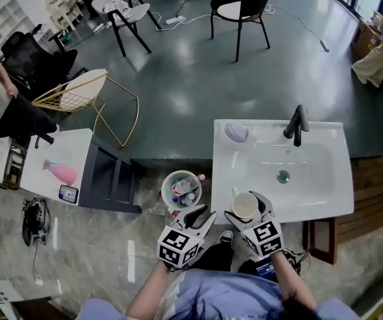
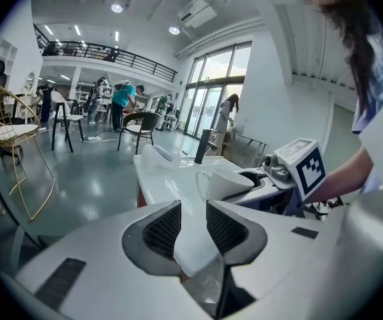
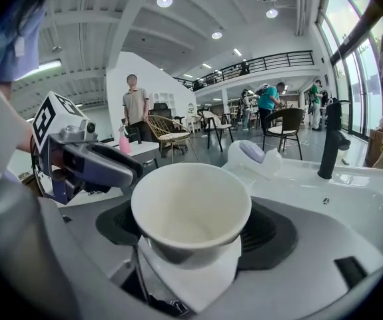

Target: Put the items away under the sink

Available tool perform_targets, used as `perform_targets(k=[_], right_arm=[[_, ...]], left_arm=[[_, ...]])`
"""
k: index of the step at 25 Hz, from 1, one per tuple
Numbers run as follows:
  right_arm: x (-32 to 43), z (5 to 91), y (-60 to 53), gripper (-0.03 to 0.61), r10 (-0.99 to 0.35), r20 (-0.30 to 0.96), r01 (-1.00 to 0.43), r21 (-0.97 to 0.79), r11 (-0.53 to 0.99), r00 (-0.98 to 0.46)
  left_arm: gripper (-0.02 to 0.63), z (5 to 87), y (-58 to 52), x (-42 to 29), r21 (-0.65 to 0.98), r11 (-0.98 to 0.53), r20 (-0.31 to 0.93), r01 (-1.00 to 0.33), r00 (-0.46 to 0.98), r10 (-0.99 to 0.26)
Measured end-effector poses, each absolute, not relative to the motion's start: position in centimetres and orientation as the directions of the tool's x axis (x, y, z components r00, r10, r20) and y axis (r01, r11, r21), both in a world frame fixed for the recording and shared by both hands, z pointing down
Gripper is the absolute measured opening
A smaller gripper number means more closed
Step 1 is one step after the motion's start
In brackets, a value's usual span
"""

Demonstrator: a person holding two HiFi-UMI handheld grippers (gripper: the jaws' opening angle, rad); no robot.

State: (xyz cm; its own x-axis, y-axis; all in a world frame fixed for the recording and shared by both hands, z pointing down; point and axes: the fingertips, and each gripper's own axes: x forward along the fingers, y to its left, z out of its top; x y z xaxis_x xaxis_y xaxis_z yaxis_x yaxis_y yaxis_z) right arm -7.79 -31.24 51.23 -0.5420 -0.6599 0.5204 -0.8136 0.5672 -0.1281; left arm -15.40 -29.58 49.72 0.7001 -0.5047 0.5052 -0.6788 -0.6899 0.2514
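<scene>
- Basket [image 1: 166, 187] of small items seen on floor, at 9 o'clock of sink [image 1: 324, 179].
- Left claw [image 2: 191, 231] held open, nothing caught between pads, parked at 9 o'clock of cup.
- White cup [image 3: 191, 205] clamped across its body by right claw [image 3: 194, 232], mouth up, over sink rim at 7 o'clock corner; lifted or resting cannot be told.
- Cup judged light, stiff, glazed and slippery, breakable: best gripped low on wall, handle left free, set down softly.
</scene>
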Motion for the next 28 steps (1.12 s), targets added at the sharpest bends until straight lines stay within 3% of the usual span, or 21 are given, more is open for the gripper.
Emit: perform_targets(k=[17,28], right_arm=[[0.2,45.9,-30.2,0.414,-0.824,0.464,-0.945,-0.114,0.308,-0.324],[5.0,44.6,-27.2,0.414,-0.872,0.45,-0.981,-0.109,0.161,-0.193]], left_arm=[[0.124,45.6,-31.0,-7.5,0.234,-0.866,0.381,-0.441,0.862,-0.336],[0.123,45.2,-29.5,-2.9,0.244,-0.911,0.362,-0.334,0.902,-0.234]])
